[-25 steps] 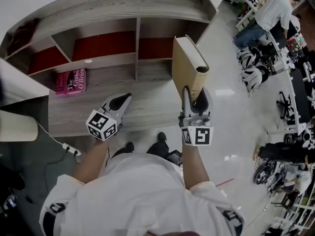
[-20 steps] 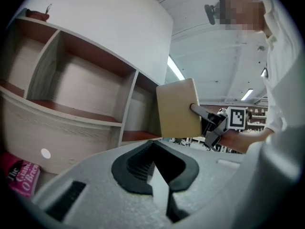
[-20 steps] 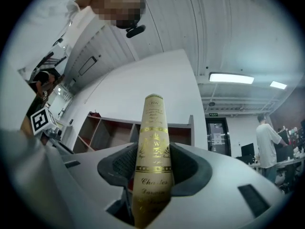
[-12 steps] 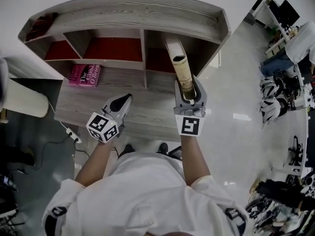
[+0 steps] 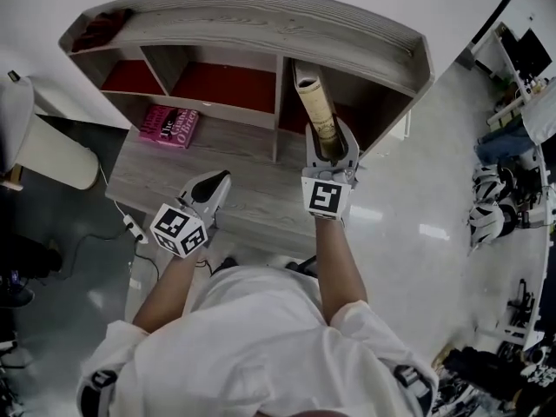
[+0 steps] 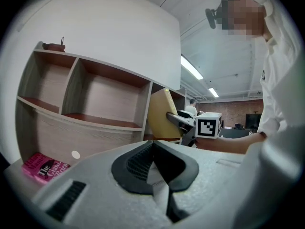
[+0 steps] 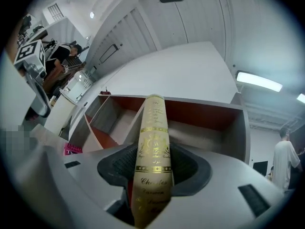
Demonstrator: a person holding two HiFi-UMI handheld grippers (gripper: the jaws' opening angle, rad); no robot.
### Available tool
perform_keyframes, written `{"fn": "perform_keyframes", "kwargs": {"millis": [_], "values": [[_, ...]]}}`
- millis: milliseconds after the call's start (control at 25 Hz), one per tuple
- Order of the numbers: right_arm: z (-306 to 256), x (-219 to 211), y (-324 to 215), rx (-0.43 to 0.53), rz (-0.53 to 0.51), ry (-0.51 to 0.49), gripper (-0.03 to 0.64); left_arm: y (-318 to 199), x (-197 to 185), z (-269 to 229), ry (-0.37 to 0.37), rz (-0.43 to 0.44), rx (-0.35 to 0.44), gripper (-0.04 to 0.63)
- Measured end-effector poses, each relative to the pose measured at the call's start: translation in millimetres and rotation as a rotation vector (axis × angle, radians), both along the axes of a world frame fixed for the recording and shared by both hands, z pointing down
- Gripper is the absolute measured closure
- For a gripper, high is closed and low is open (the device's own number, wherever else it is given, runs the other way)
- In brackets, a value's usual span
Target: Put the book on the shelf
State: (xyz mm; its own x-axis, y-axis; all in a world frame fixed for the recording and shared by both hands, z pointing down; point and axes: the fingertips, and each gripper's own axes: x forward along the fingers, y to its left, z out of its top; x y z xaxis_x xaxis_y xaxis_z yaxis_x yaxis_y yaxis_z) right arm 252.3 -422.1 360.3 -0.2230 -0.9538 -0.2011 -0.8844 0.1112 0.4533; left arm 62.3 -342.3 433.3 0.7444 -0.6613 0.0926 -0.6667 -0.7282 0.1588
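A tan book (image 5: 315, 107) with gold print on its spine (image 7: 152, 161) stands upright, my right gripper (image 5: 331, 150) shut on its lower spine. Its far end reaches into the right-hand compartment of the wooden shelf (image 5: 261, 29). In the left gripper view the book (image 6: 161, 116) and the right gripper (image 6: 193, 125) show at the open shelf's right. My left gripper (image 5: 208, 191) hangs lower left over the shelf's bottom board, jaws shut with nothing between them (image 6: 157, 168).
A pink book (image 5: 168, 125) lies flat on the bottom board at the left (image 6: 45, 167). A dark thing (image 5: 100, 26) lies on the shelf's top at its left end. A power strip (image 5: 135, 228) and cable lie on the floor. People and gear stand far right.
The right gripper has carried the book up and forward, turning it spine-on, so its far end now enters the right compartment. The left gripper has barely moved.
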Motion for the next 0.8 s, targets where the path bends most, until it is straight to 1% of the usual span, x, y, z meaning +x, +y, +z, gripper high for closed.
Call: {"fn": "perform_keyframes", "kwargs": {"millis": [120, 240, 440, 600, 720, 800], "values": [[2.0, -3.6, -8.6, 0.001, 0.002, -0.03, 0.419, 0.5, -9.8, 1.6, 0.0, -0.021, -0.003, 0.583], [0.7, -10.6, -14.5, 0.002, -0.023, -0.062, 0.419, 2.9, -15.4, 4.8, -0.004, -0.031, -0.008, 0.583], [2.5, -16.4, -16.8, -0.007, -0.041, -0.058, 0.419, 9.6, -13.6, 10.5, 0.0, -0.027, -0.024, 0.583], [8.6, -20.9, -21.4, -0.01, -0.053, -0.028, 0.417, 12.4, -9.0, 12.4, 0.003, -0.014, -0.028, 0.583], [25.3, -31.5, -26.6, -0.077, -0.091, 0.001, 0.413, 15.6, -5.9, 14.7, 0.01, -0.005, -0.032, 0.583], [32.0, -37.0, -29.9, -0.112, -0.115, -0.009, 0.414, 17.5, -3.9, 15.1, 0.013, 0.0, -0.035, 0.583]]}}
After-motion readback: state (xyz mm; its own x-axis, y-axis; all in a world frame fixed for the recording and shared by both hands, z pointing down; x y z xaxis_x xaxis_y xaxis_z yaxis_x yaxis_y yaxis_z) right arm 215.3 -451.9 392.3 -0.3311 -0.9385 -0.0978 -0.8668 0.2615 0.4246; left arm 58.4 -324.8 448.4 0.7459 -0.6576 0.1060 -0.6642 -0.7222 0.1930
